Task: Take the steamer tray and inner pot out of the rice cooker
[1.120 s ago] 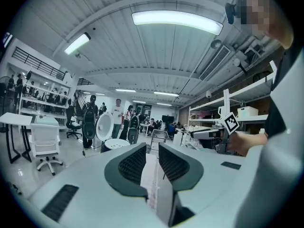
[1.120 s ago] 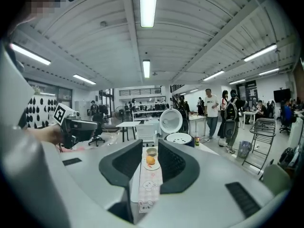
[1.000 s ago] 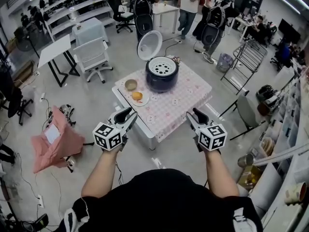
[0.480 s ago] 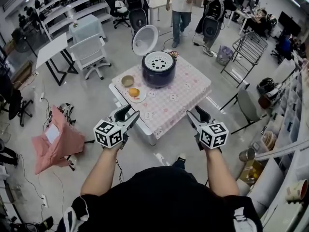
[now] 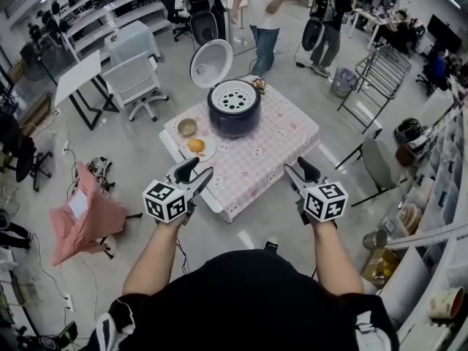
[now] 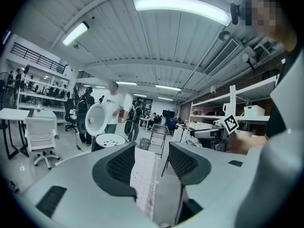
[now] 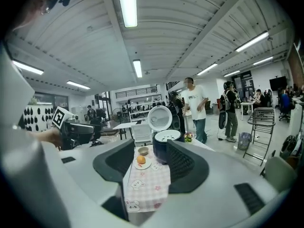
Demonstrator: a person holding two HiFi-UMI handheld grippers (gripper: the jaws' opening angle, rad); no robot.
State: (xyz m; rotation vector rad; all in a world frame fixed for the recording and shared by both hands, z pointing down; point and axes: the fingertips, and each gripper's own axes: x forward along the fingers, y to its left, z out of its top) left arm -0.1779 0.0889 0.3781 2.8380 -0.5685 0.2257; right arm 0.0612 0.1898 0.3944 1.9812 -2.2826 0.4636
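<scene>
The round dark blue rice cooker (image 5: 234, 115) sits far up the frame from our left gripper (image 5: 199, 169) and right gripper (image 5: 294, 168). Both just opened wide and hold nothing. They hang near the pink checked table (image 5: 270, 159) edge.

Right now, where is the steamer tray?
In the head view, the steamer tray sits in the top of the open cooker, at the table's far edge, just right of the bowl.

Open workshop-lab: concrete floor (image 5: 146, 141), wall shelving (image 5: 88, 9), office chair (image 5: 137, 84), desk (image 5: 82, 75), strip light (image 6: 183, 4).
</scene>
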